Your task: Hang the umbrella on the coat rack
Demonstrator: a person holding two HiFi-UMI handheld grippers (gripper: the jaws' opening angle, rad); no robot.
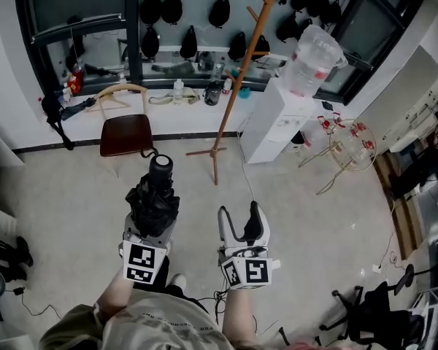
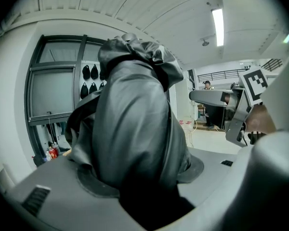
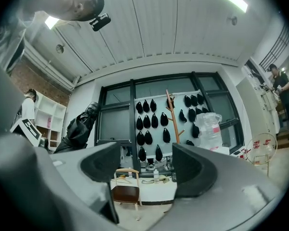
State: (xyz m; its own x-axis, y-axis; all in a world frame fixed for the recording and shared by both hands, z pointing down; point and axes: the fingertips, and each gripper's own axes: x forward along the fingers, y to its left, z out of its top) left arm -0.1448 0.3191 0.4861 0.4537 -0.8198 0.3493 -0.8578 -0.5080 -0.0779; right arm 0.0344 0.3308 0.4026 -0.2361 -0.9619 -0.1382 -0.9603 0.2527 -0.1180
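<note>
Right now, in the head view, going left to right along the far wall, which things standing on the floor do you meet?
Brown-seated wooden chair → tall wooden coat rack → white water dispenser with a clear bottle on top → round pale wire rack.

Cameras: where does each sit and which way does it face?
Head view: on the person's head, looking steeply down at both forearms, the left gripper clamping the umbrella, the right gripper open, the coat rack ahead.
Left gripper view: on the left gripper, along its jaws; umbrella fills it, right hand at the edge.
Right gripper view: on the right gripper, towards the window wall, between open jaws.
Shared: head and right gripper views both show coat rack and umbrella.
</note>
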